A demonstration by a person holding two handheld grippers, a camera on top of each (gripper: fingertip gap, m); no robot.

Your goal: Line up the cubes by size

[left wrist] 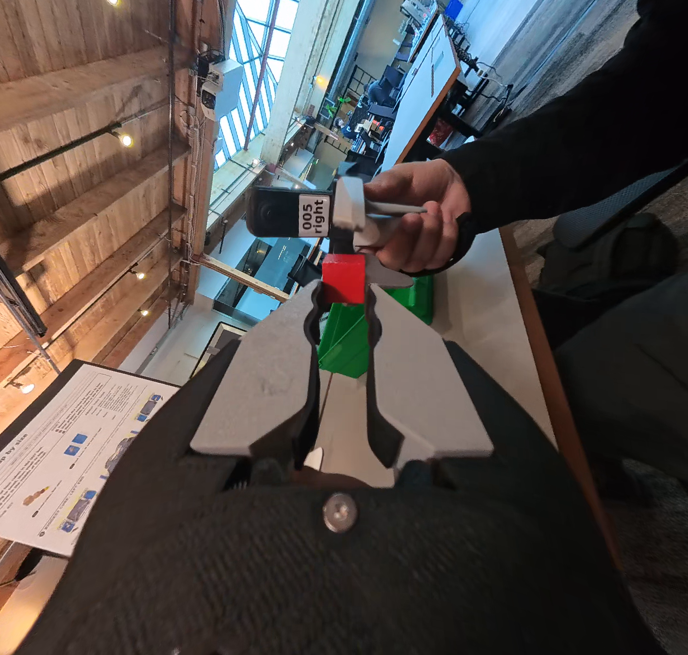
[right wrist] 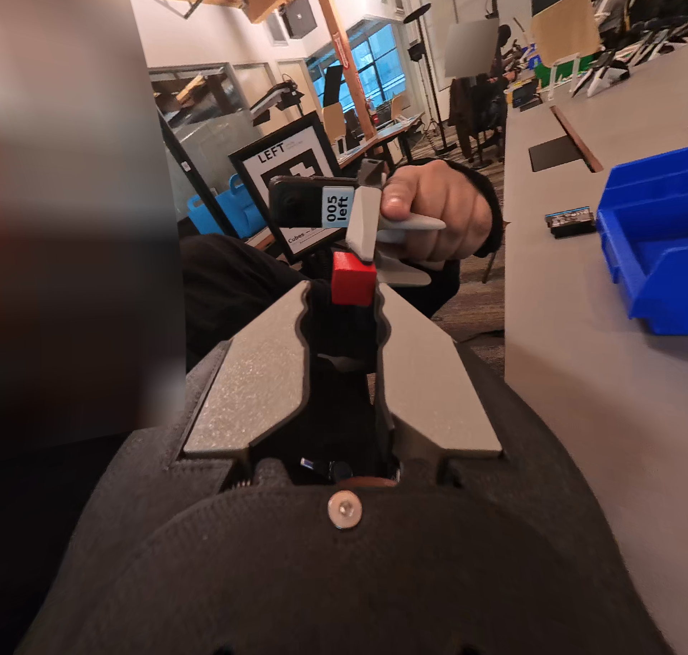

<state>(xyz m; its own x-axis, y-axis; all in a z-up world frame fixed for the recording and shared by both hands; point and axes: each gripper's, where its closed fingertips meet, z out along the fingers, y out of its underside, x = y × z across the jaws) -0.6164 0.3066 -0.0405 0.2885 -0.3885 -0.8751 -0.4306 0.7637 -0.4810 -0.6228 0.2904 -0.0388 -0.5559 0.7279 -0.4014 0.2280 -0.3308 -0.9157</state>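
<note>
A small red cube [left wrist: 343, 280] is held in the air between my two grippers, which face each other tip to tip. My left gripper [left wrist: 344, 288] is shut on the cube, with both fingertips against its sides. In the right wrist view the same cube [right wrist: 353, 280] sits between the tips of my right gripper [right wrist: 344, 285]. That gripper is open around the cube, which lies against one finger with a gap to the other. No other cubes are in view.
Two green bins [left wrist: 344, 343] stand on the white table [left wrist: 469, 324] behind the cube. A blue bin [right wrist: 647, 242] and a small black item [right wrist: 569, 222] lie on the grey table [right wrist: 558, 339]. A printed sheet [left wrist: 56, 451] and a framed sign [right wrist: 286, 168] stand nearby.
</note>
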